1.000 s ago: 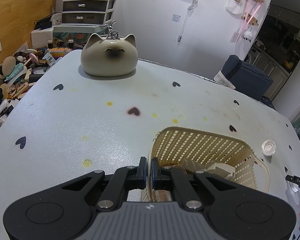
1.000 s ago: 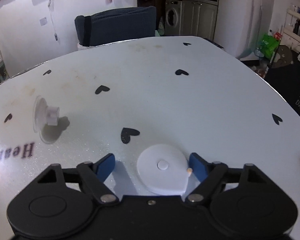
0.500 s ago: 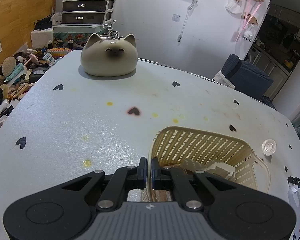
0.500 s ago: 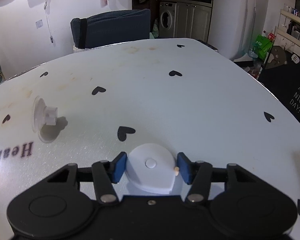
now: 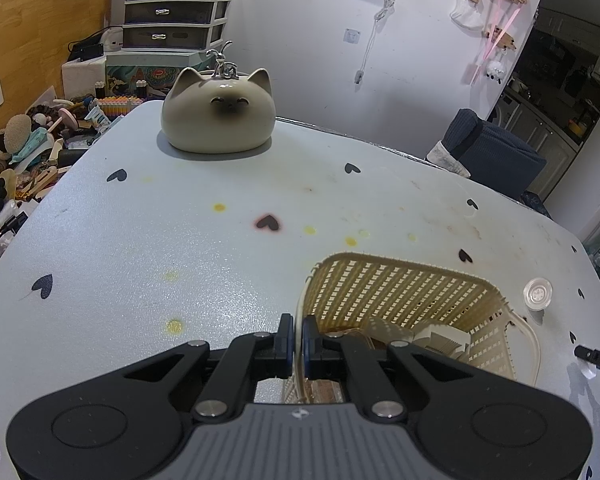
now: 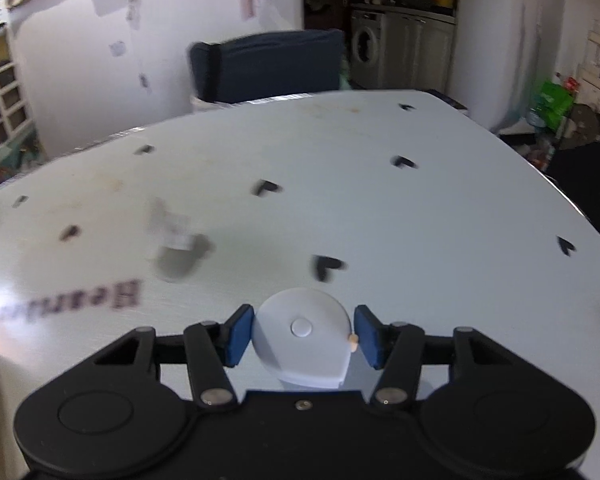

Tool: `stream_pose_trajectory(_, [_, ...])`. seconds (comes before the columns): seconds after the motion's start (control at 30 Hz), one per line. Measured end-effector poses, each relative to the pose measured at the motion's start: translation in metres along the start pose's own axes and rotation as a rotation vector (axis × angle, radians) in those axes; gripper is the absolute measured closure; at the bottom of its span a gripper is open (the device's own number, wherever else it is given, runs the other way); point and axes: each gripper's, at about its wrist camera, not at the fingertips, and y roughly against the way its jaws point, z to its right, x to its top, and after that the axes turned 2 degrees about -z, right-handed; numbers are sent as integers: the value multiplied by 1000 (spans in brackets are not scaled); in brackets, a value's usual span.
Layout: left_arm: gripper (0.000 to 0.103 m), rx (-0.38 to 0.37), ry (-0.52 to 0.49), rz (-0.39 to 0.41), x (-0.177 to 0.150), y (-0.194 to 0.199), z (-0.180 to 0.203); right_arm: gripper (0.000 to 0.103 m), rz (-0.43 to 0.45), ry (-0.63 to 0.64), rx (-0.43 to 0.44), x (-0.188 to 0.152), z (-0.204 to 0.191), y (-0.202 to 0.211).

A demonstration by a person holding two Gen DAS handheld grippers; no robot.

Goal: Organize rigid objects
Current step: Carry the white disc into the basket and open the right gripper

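Note:
My left gripper [image 5: 294,340] is shut on the near-left rim of a cream plastic basket [image 5: 400,280], which holds a few pale objects. My right gripper [image 6: 302,334] is shut on a white teardrop-shaped disc [image 6: 300,340] with a small centre button, and holds it just above the table. A clear suction cup [image 5: 537,293] lies on the table right of the basket; it also shows in the right wrist view [image 6: 172,228], blurred, left of and beyond the disc.
A ceramic cat-shaped pot [image 5: 218,114] stands at the table's far edge. A dark blue chair [image 6: 268,66] sits behind the table. Clutter [image 5: 28,152] and a drawer unit [image 5: 176,12] lie off the left side. The table [image 5: 140,240] has heart marks.
My right gripper closed on the white disc and has lifted it, the view now tilting and blurring. My left gripper has stayed shut on the basket rim.

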Motion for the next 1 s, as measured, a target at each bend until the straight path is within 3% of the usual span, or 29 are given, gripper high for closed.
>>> stream_pose_trajectory(0.5, [99, -2, 4, 1, 0, 1, 1, 47, 66, 206, 377, 30, -125, 60])
stream_pose_trajectory(1.0, [99, -6, 5, 3, 0, 1, 2, 47, 39, 428, 622, 28, -217, 101])
